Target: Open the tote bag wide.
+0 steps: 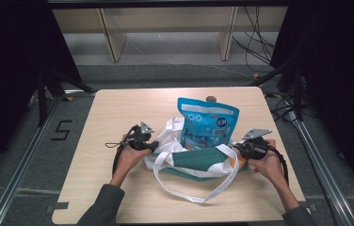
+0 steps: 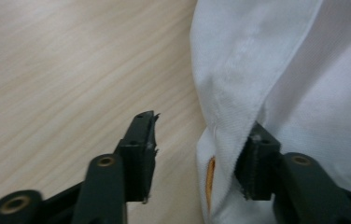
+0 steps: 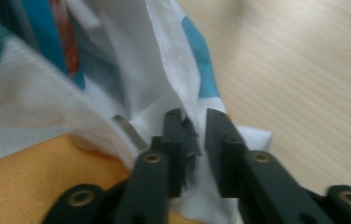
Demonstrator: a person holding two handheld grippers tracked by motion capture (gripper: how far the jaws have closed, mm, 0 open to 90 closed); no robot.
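Observation:
A white cloth bag (image 1: 165, 157) with green and orange patches lies slumped on the wooden table (image 1: 118, 113). A blue pouch (image 1: 207, 125) stands upright in it. My left gripper (image 1: 154, 146) is at the bag's left edge. In the left gripper view it (image 2: 202, 122) is open, with the white hem (image 2: 239, 74) between the jaws and resting against the right one. My right gripper (image 1: 235, 149) is at the bag's right edge. There the jaws (image 3: 194, 116) stand a narrow gap apart, with the thin white cloth edge (image 3: 173, 70) running between them.
One long white strap (image 1: 198, 197) loops toward the table's front edge. A small round object (image 1: 211, 99) lies behind the pouch near the far edge. Wooden shelving (image 1: 165, 28) and cables (image 1: 255, 42) stand beyond the table. Bare wood lies left and right of the bag.

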